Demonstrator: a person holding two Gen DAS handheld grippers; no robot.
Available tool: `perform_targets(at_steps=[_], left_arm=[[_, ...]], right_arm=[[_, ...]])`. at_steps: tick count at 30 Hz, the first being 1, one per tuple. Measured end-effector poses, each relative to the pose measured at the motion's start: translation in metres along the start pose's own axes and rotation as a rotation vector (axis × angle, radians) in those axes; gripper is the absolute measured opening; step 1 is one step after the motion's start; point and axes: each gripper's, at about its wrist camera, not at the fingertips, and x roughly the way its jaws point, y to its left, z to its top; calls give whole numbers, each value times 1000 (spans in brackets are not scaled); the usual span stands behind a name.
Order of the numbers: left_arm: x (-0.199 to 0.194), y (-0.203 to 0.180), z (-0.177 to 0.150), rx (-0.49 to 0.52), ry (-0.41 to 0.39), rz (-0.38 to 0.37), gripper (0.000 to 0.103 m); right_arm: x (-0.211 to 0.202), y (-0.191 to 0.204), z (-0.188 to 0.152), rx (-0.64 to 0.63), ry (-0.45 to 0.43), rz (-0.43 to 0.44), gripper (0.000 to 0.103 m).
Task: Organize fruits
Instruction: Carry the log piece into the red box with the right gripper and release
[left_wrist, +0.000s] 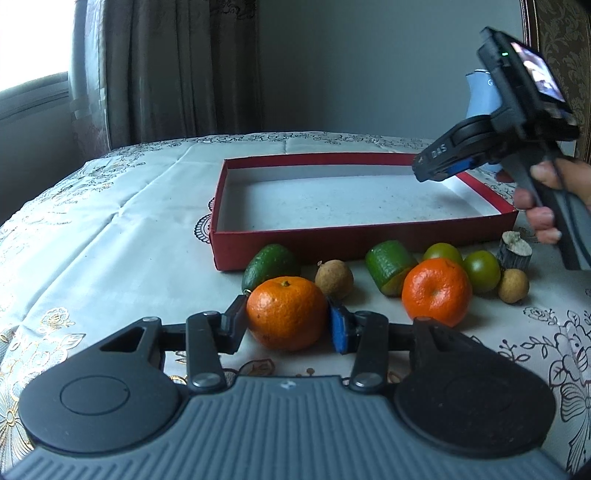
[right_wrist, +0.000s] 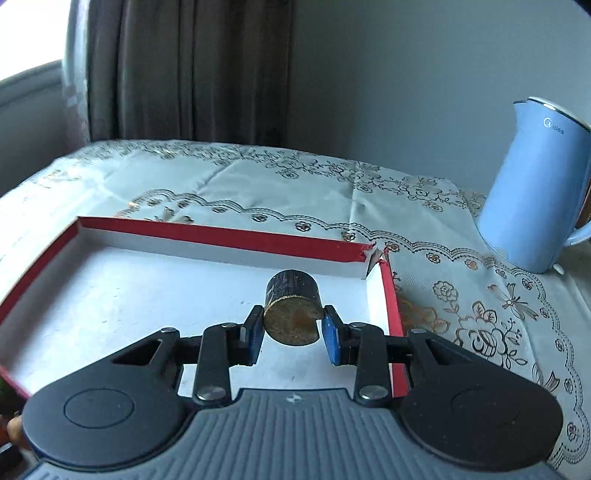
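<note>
Left hand-held gripper (left_wrist: 287, 326) clamps orange (left_wrist: 286, 312); right hand-held gripper (right_wrist: 291, 330) grips dark stub (right_wrist: 291, 314) over red box (right_wrist: 221, 236); kettle (right_wrist: 532, 184) nearby.

Daylight from the window (left_wrist: 33, 62) at left, blown out white. Room otherwise dim, soft shadows. Fisheye bends edges, corners vignette dark. Tablecloth (right_wrist: 295, 192) slightly motion-blurred in right view.

1. Red box (left_wrist: 369, 240), shallow, white inside, centre frame.
2. Two oranges: one (left_wrist: 286, 314) lower centre; other (left_wrist: 436, 291) to its right.
3. Whole avocado (left_wrist: 269, 267) and cut green piece (left_wrist: 389, 266) just below box wall.
4. Two green tomatoes (left_wrist: 480, 271), two brown longans (left_wrist: 334, 278), right of centre.
5. Dark cylindrical stub (right_wrist: 291, 314) over box interior.
</note>
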Motion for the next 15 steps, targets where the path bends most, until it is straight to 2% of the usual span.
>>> perform_targets(at_steps=[5,13,14,15], left_arm=[[1,1,0,4,0,2,42],[1,0,0,8,1,5,43],[1,0,0,8,1,5,43],[2,0,0,9,1,5,43]], right_arm=[[22,-5,5,14,65,-18,33],[25,-14,0,54,87,12,33],[24,-16,0,61,88,17,34],[21,-18,-1,70,83,26,40]])
